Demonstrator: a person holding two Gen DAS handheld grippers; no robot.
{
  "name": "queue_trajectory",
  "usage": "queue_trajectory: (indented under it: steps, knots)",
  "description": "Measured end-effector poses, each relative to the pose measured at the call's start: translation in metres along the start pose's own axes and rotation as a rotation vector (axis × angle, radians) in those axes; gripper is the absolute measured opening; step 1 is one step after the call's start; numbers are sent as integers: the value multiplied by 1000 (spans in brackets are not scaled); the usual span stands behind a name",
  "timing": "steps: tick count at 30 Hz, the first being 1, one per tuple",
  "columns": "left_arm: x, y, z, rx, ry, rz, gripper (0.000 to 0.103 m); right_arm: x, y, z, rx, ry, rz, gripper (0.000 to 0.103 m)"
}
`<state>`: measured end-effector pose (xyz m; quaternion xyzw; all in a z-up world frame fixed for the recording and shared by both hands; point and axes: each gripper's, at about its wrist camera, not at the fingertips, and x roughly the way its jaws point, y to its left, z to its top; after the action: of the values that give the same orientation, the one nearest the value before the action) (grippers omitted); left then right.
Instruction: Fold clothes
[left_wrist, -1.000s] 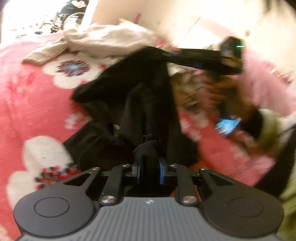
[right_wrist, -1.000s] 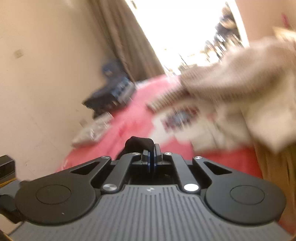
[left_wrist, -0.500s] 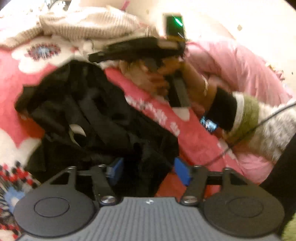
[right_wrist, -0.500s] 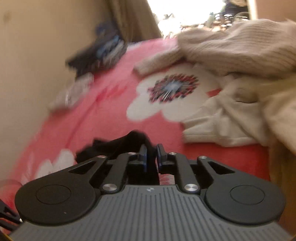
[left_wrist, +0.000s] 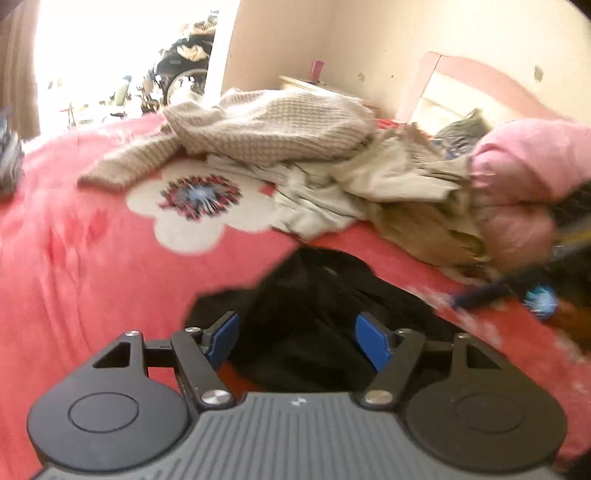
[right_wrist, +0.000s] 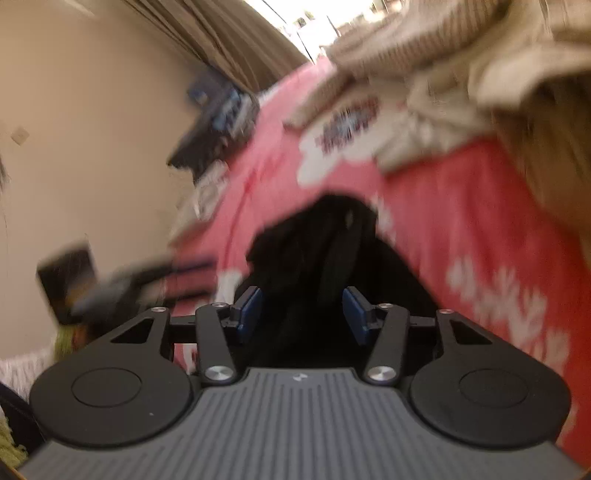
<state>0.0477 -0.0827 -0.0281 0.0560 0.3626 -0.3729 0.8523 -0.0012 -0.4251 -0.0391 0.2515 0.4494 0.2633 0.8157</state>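
Black garment (left_wrist: 314, 295) crumpled on red floral bed (left_wrist: 92, 266); beige knit sweater (left_wrist: 273, 129) and pale clothes (left_wrist: 332, 192) heaped beyond, unfolded.

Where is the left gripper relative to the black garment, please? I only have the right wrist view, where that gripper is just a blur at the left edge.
Observer: The left gripper is over the near end of the black garment. Its jaws are opening, and black cloth lies between the blue pads without being pinched.
Operator: Thank you. Could you tell me what lies to the right of the heap of pale clothes?
Observer: A pink bundle of bedding lies there, in front of a pink headboard.
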Motion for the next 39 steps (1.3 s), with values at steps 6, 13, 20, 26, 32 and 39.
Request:
queue_trajectory:
  steps: [6, 13, 20, 26, 32, 39]
  knots:
    - [73, 10, 30, 44, 67, 12, 71, 11, 6, -9, 73, 54, 2, 36]
    - [115, 22, 36, 10, 165, -29, 43, 14, 6, -14, 92, 82, 10, 22]
    - [116, 38, 42, -141, 143, -9, 6, 13, 8, -17, 93, 89, 2, 21]
    - [59, 34, 57, -201, -51, -9, 5, 10, 31, -20, -68, 37, -58, 24]
    - [7, 32, 74, -247, -203, 4, 5, 17, 48, -23, -192, 14, -119, 25]
    - [-27, 24, 81, -238, -277, 36, 5, 25, 78, -33, -327, 12, -104, 26]
